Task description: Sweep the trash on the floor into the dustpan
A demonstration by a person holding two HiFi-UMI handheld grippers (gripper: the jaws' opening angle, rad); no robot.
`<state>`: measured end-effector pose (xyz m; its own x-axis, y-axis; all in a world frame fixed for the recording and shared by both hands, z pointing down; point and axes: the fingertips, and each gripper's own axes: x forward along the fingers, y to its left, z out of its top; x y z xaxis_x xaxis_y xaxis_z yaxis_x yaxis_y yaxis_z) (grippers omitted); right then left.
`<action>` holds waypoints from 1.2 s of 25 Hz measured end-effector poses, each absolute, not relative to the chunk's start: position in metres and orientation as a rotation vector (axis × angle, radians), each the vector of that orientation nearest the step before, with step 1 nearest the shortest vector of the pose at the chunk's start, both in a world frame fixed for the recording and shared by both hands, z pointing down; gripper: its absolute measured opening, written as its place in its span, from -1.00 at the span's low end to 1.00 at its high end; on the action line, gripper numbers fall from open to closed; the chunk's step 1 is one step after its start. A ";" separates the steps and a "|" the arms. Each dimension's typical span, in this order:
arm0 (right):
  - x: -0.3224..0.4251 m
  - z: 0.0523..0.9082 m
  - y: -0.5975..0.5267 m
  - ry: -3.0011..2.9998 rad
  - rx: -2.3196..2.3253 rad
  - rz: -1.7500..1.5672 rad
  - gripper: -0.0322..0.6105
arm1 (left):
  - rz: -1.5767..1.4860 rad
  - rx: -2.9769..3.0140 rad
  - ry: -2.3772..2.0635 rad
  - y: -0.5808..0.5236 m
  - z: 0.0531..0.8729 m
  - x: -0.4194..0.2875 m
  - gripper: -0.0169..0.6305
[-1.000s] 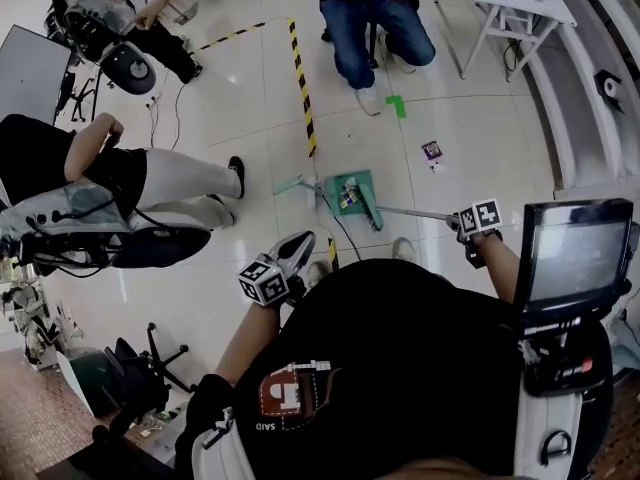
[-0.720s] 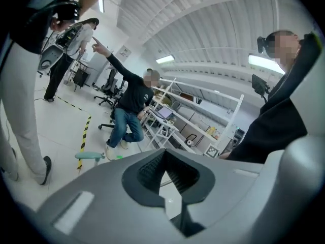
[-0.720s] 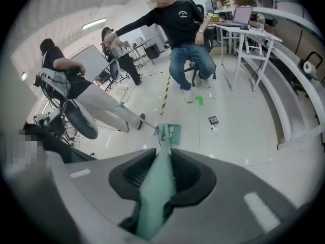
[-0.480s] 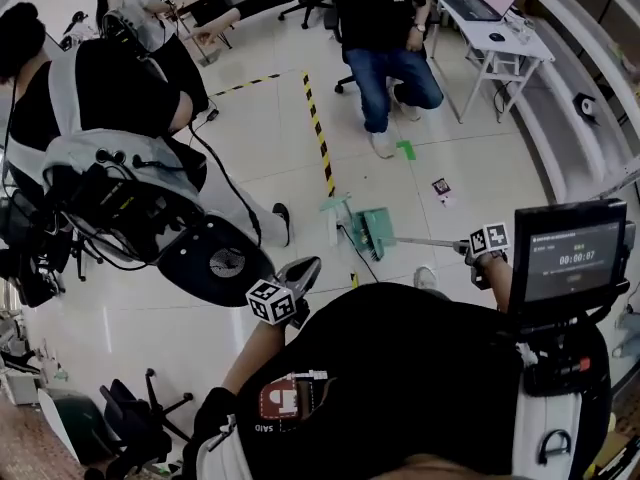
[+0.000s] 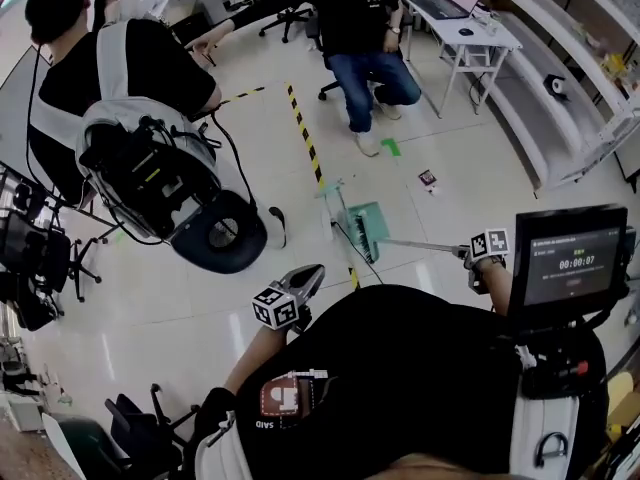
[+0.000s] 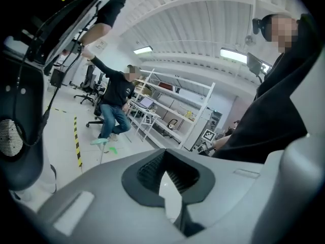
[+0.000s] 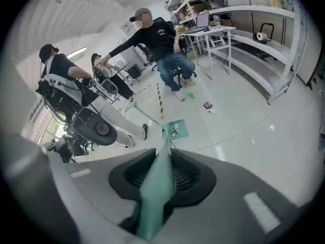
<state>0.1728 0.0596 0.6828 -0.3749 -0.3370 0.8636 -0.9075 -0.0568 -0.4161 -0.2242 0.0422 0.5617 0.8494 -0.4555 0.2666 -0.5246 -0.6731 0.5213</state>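
Note:
A green dustpan (image 5: 367, 224) lies on the pale tiled floor ahead of me, with small bits of trash in it. Its long handle (image 7: 144, 113) slants up to the left. My right gripper (image 5: 468, 254) is shut on a thin green broom handle (image 5: 420, 245) that runs left to the dustpan (image 7: 177, 129). One loose piece of trash (image 5: 427, 178) lies on the floor to the right of the pan, also seen as a small wrapper (image 7: 207, 105). My left gripper (image 5: 306, 273) hangs low by my body, shut with nothing in it (image 6: 170, 189).
A person with a black backpack rig (image 5: 150, 158) stands close at the left. A seated person in jeans (image 5: 362, 63) is beyond the pan. Yellow-black floor tape (image 5: 306, 140), a green tape mark (image 5: 391, 147), a white table (image 5: 470, 33) and shelves (image 5: 560, 88) lie ahead and right.
My view has tilted up and shifted, so the person with the backpack rig now fills the left. The broom handle stays in my right gripper, and both grippers have barely moved.

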 end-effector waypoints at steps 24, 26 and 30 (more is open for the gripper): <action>0.250 0.705 0.244 -1.767 1.276 1.444 -0.63 | 0.058 2.330 -0.887 0.223 0.566 -0.161 -0.95; 0.224 0.702 0.252 -1.763 1.344 1.512 -0.63 | 0.128 2.367 -0.858 0.231 0.566 -0.196 -0.95; 0.201 0.689 0.244 -1.774 1.382 1.562 -0.63 | 0.140 2.366 -0.911 0.222 0.558 -0.240 -0.95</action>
